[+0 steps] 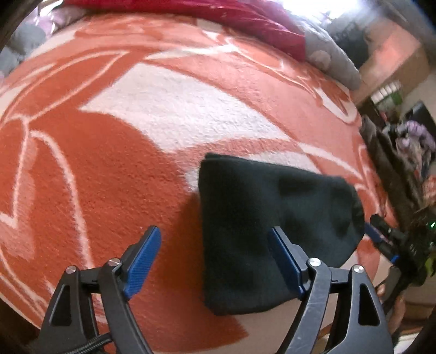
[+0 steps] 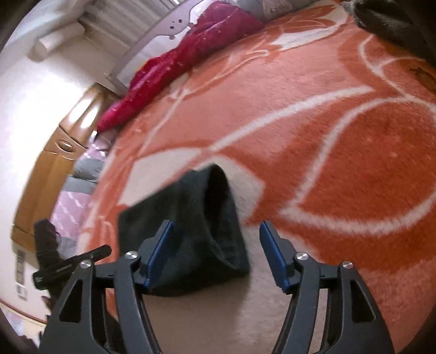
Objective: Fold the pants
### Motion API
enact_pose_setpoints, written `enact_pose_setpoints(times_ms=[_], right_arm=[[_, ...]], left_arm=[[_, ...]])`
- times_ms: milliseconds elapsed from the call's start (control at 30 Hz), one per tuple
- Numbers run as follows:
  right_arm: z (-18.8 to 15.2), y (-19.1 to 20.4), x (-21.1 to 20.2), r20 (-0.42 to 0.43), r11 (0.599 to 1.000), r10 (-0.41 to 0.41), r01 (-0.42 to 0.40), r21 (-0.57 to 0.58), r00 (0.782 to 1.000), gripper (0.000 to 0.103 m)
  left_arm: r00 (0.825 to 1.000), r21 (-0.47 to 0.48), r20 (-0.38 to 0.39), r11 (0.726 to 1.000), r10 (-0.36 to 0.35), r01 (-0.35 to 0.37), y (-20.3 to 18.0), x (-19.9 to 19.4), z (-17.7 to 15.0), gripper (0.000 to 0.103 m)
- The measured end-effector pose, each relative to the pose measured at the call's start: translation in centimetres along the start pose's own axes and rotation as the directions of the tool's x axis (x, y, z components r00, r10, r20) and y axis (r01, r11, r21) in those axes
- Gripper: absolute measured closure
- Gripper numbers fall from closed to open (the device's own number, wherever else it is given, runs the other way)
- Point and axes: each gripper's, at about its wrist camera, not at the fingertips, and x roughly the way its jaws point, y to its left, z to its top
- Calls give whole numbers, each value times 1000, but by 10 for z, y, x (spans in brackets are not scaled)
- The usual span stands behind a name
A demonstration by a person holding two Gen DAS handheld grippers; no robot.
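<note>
The dark pants (image 1: 261, 226) lie folded into a small thick bundle on the orange and white blanket (image 1: 109, 174). My left gripper (image 1: 215, 237) is open and empty just above the blanket, its right finger over the bundle's near edge. The right gripper shows at the far right of the left wrist view (image 1: 381, 234). In the right wrist view the same bundle (image 2: 190, 226) lies between and past my fingers. My right gripper (image 2: 215, 231) is open and empty, its left finger over the bundle. The left gripper shows at the lower left of that view (image 2: 68, 266).
A red cover (image 1: 231, 16) and grey pillows (image 1: 329, 57) lie along the far side of the bed. A wooden cabinet (image 2: 51, 163) stands by the white wall. Cluttered dark items (image 1: 403, 152) stand past the bed's right edge. A dark cloth (image 2: 392, 19) lies at the upper right.
</note>
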Motion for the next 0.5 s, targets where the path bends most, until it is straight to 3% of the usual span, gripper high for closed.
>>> enact_pose_setpoints(times_ms=[200,300,367,500], right_arm=[[4,1,50,-130,999,1,-6,-40,991,29],[-3,-9,71,-174,999,19,-25,-33,985,22],[-2,-14,70,-167,997,72,-75,-12,983,20],[2,-4,74,-236,990,118,-133,-47,964,19]], left_arm=[[985,-70,-134,992,-112,103,10,39,10,21],[971,-94,-188,987,-148,133,5,62,9,20],[972,-80,-182,988,-147,134,0,67,10,18],[973,-54,-177,989,-147,139,-6,72,12,15]])
